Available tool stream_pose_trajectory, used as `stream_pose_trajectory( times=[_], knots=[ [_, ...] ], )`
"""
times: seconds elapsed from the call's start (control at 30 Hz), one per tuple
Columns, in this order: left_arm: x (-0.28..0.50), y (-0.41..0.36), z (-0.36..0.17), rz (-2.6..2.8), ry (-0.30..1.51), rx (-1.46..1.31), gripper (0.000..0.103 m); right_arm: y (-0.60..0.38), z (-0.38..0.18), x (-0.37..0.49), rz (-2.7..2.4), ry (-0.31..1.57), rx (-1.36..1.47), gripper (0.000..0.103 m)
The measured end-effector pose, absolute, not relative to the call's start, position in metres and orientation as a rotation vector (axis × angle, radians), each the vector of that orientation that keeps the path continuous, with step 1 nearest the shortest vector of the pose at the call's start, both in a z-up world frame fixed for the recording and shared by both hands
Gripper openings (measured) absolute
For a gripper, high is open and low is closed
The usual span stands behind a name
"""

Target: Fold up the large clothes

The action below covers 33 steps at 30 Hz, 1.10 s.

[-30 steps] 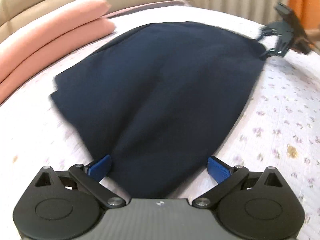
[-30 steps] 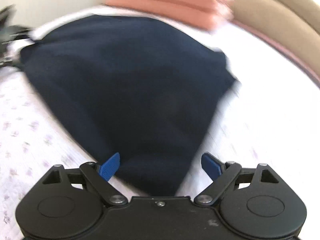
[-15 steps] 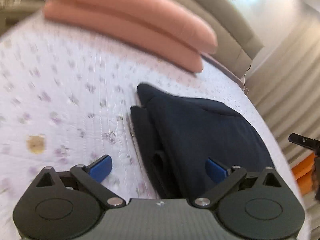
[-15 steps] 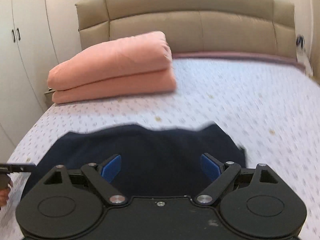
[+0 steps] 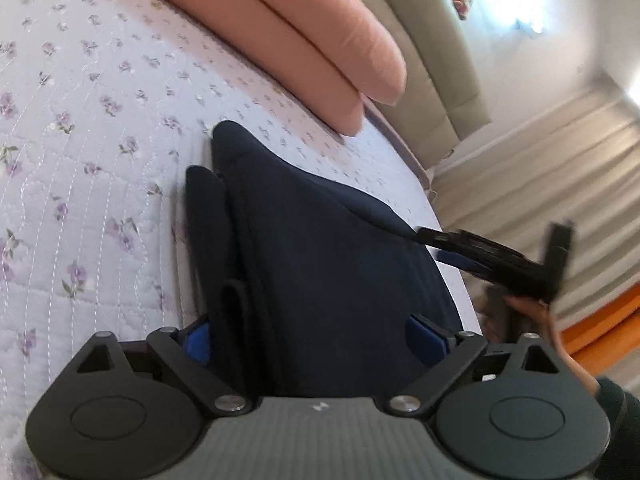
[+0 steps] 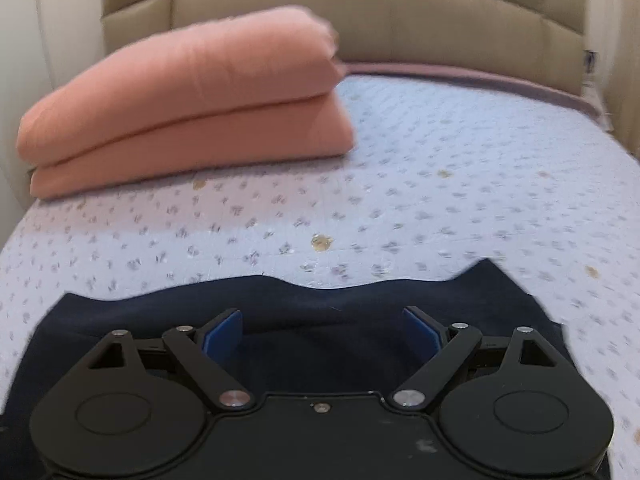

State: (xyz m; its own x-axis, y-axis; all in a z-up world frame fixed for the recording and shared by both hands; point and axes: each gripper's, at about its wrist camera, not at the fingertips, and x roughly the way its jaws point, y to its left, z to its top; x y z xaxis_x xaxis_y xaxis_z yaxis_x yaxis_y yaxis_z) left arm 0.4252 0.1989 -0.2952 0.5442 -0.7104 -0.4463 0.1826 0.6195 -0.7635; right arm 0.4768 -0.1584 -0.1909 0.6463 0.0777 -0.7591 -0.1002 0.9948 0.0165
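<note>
A dark navy garment [image 5: 320, 248] lies folded on the flowered bedspread, with layered edges on its left side. My left gripper [image 5: 312, 340] is open, its blue pads [image 5: 196, 344] wide apart over the garment's near end. In the right wrist view the same garment [image 6: 320, 296] lies flat under my right gripper [image 6: 322, 328], which is open with nothing between its pads. The right gripper also shows blurred in the left wrist view [image 5: 500, 264], at the garment's far right edge.
A folded salmon-pink blanket [image 6: 184, 100] lies near the beige padded headboard [image 6: 400, 12]. The bedspread [image 6: 440, 184] stretches beyond the garment. Curtains [image 5: 560, 168] and an orange object [image 5: 600, 328] stand past the bed's right side.
A second ago both grippers held the garment stretched between them; since then the garment has dropped flat and folded on the bed. Both grippers now hover open over it, and the right gripper has come closer.
</note>
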Motion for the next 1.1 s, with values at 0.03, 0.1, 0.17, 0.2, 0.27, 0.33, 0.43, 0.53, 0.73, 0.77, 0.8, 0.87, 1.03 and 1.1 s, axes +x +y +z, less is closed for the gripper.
stream_pose_trajectory(
  times=[0.03, 0.1, 0.17, 0.2, 0.27, 0.33, 0.43, 0.53, 0.73, 0.77, 0.8, 0.87, 1.03, 1.1],
  knots=[
    [0.426, 0.197, -0.296, -0.599, 0.828, -0.698, 0.093, -0.156, -0.200, 0.476, 0.107, 0.875, -0.062, 0.102],
    [0.429, 0.195, -0.298, -0.604, 0.825, -0.692, 0.090, -0.153, -0.211, 0.456, 0.122, 0.845, -0.113, 0.102],
    [0.428, 0.195, -0.299, -0.579, 0.823, -0.734, 0.087, -0.154, -0.216, 0.425, 0.137, 0.785, -0.145, 0.102],
    [0.425, 0.194, -0.299, -0.560, 0.820, -0.752, 0.085, -0.155, -0.216, 0.409, 0.134, 0.771, -0.152, 0.102],
    [0.418, 0.190, -0.300, -0.554, 0.825, -0.782, 0.083, -0.161, -0.219, 0.379, 0.125, 0.751, -0.116, 0.102],
    [0.411, 0.183, -0.301, -0.580, 0.842, -0.801, 0.079, -0.165, -0.222, 0.350, 0.113, 0.738, -0.105, 0.102],
    [0.403, 0.166, -0.298, -0.465, 0.864, -0.728, 0.031, -0.165, -0.228, 0.305, 0.133, 0.687, -0.144, 0.103],
    [0.397, 0.163, -0.293, -0.418, 0.863, -0.813, 0.022, -0.166, -0.234, 0.262, 0.147, 0.631, -0.172, 0.103],
    [0.394, 0.144, -0.233, -0.443, 0.852, -0.793, 0.021, -0.173, -0.243, 0.227, 0.176, 0.680, -0.229, 0.103],
    [0.396, 0.138, -0.222, -0.457, 0.855, -0.775, 0.021, -0.178, -0.244, 0.222, 0.180, 0.677, -0.209, 0.103],
    [0.399, 0.131, -0.212, -0.467, 0.860, -0.757, 0.021, -0.182, -0.245, 0.218, 0.187, 0.680, -0.188, 0.103],
    [0.402, 0.116, -0.196, -0.485, 0.877, -0.744, 0.021, -0.184, -0.245, 0.209, 0.206, 0.664, -0.214, 0.102],
    [0.414, 0.062, -0.152, -0.548, 0.876, -0.652, 0.021, -0.184, -0.244, 0.191, 0.225, 0.652, -0.249, 0.102],
    [0.418, 0.035, -0.142, -0.571, 0.868, -0.624, 0.021, -0.186, -0.245, 0.187, 0.246, 0.636, -0.271, 0.102]
  ],
)
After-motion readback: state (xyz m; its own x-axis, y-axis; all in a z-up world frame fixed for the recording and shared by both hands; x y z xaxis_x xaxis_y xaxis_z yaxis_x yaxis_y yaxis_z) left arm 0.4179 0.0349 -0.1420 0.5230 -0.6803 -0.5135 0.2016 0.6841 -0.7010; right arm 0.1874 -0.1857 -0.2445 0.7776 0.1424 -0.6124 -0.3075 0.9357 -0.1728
